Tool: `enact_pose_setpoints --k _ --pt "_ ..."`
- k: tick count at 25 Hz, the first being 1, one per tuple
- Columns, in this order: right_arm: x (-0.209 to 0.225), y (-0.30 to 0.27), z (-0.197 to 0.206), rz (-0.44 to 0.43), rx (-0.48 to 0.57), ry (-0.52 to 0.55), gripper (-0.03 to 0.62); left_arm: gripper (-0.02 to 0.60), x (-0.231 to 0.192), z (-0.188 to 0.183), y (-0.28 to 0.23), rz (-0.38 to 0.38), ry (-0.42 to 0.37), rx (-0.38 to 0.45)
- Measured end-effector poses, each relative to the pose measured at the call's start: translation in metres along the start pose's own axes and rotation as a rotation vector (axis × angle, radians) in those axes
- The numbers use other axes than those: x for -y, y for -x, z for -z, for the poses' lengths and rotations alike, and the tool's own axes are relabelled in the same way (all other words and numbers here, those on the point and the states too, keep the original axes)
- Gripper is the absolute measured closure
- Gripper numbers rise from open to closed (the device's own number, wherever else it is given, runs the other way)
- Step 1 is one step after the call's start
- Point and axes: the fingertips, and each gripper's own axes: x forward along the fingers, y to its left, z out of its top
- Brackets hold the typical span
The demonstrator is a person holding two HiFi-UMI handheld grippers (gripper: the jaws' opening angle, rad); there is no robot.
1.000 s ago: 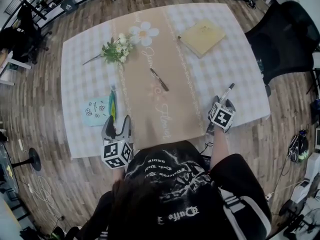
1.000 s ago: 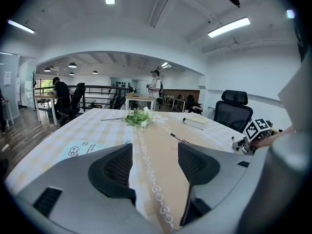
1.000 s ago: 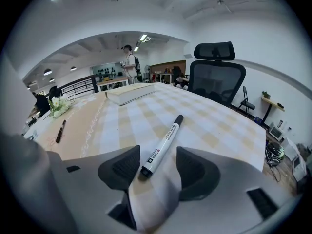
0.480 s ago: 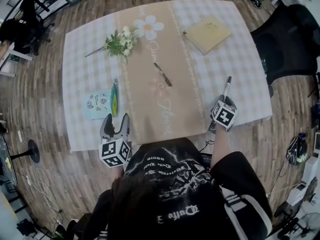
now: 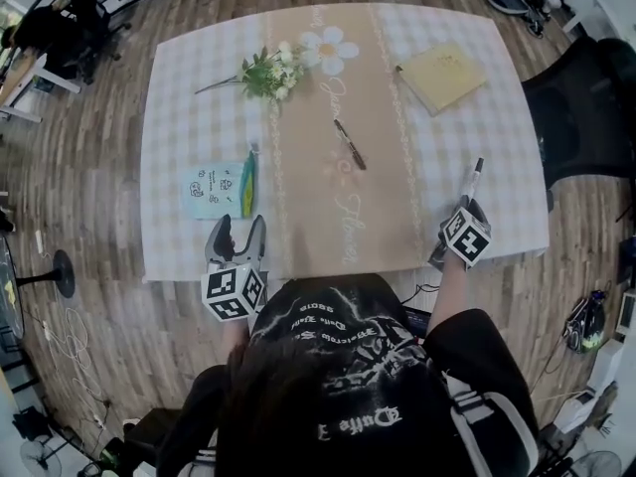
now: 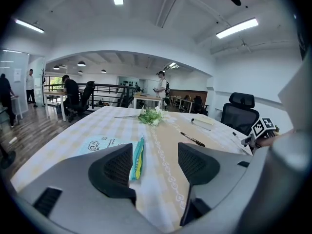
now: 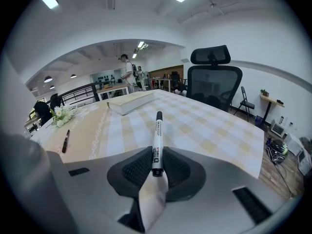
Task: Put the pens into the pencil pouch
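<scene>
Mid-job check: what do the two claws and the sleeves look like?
Left claw and right claw: grey plastic bodies, two black ribbed pads each, and a white cube with black square markers behind. The person wears a black short-sleeved shirt with white print and white-striped sleeves.

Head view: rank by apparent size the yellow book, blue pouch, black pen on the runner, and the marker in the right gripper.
1. yellow book
2. blue pouch
3. black pen and marker: too alike to rank; the right gripper, its jaws just closed further onto the marker, hides its lower end.
</scene>
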Motion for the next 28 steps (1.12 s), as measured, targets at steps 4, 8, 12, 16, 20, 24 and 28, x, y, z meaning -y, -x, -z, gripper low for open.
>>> enact_pose_setpoints --k 4,8,12,16,20,24,28 --pt "-0.020 0.015 -0.016 -0.045 0.051 0.036 0.517 0.286 -0.007 -0.001 -0.003 0.005 -0.001 -0.001" --pt "-0.050 0.030 -0.023 -0.116 0.081 0.085 0.517 0.287 -0.014 -0.002 -0.011 0.000 -0.057 -0.025" --pt "-0.083 0.050 -0.029 -0.175 0.109 0.174 0.517 0.287 -0.024 0.000 -0.023 -0.028 -0.134 -0.059" --pt "-0.106 0.063 -0.023 -0.231 0.111 0.224 0.516 0.300 -0.034 0.009 -0.037 -0.038 -0.135 -0.116" --pt "-0.118 0.073 -0.018 -0.271 0.105 0.248 0.516 0.328 -0.045 0.026 -0.055 -0.051 -0.137 -0.203" --pt "-0.124 0.079 -0.015 -0.294 0.097 0.260 0.516 0.378 -0.057 0.037 -0.062 -0.115 -0.150 -0.255" --pt "-0.124 0.084 -0.015 -0.301 0.102 0.278 0.516 0.470 -0.061 0.045 -0.064 -0.147 -0.133 -0.280"
